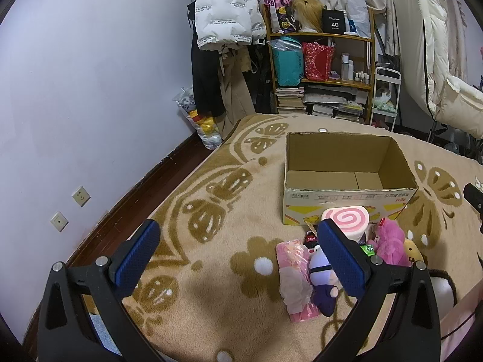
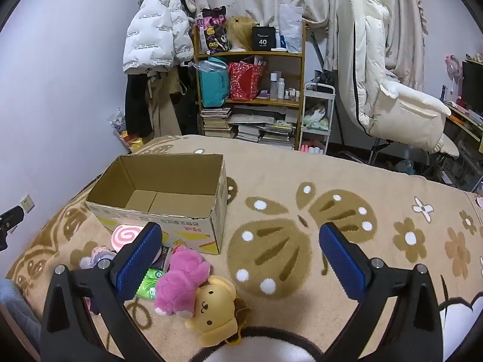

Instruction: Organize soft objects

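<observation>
Two grippers hover above a bed covered with a tan butterfly-patterned blanket [image 2: 302, 175], and both have their blue-padded fingers spread wide with nothing between them. The left gripper [image 1: 238, 259] hangs over bare blanket, its right-hand finger overlapping the near edge of a cluster of soft toys; the right gripper [image 2: 240, 259] hangs over a large brown butterfly print, with the toys just beside its left-hand finger. An open cardboard box [image 2: 163, 202] sits upright on the blanket with nothing inside it. The soft things lie in a loose heap on the blanket against the box's near wall: a pink swirl-patterned cushion [image 1: 347, 220] touching the box, a purple plush [image 1: 323, 277] lying beside a pink plastic-wrapped packet [image 1: 294, 280], a fuzzy pink plush [image 2: 181, 280], and a yellow dog-faced plush [image 2: 212, 310] pressed against the pink one on its near side. A small green packet [image 2: 149, 283] lies flat next to the pink plush. Beyond the bed stand a cluttered wooden shelf [image 2: 250, 90] and a white padded chair [image 2: 386, 84].
</observation>
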The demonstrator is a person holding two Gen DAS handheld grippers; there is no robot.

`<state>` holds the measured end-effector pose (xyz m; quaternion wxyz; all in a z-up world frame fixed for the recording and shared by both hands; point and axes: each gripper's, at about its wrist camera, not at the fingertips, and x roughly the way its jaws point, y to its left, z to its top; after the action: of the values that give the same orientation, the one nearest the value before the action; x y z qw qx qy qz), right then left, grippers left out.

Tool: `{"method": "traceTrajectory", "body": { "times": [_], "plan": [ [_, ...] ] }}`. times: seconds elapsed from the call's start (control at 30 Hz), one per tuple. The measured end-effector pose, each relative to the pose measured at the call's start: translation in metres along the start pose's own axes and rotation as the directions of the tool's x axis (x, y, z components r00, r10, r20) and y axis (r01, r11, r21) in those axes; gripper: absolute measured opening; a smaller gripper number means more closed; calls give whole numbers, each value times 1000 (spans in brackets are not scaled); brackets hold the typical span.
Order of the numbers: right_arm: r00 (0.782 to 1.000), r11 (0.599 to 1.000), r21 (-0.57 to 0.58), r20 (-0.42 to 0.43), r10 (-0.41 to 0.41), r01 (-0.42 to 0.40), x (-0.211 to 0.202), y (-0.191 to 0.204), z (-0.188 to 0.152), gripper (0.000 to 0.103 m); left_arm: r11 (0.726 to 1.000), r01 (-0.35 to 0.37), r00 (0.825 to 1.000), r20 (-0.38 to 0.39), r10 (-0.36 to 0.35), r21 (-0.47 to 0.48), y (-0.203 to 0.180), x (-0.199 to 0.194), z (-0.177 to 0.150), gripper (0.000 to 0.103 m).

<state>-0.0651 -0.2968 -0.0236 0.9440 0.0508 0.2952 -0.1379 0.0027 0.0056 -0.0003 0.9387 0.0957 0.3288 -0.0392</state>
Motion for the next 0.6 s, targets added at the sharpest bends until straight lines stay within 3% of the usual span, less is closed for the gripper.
{"method": "traceTrajectory", "body": {
  "times": [0.6],
  "plan": [
    [1000,1000,-4,-2,5,-5,0,0,6,103,1000,-5,1000,-7,5,6,-3,1,-1,103]
  ]
}}
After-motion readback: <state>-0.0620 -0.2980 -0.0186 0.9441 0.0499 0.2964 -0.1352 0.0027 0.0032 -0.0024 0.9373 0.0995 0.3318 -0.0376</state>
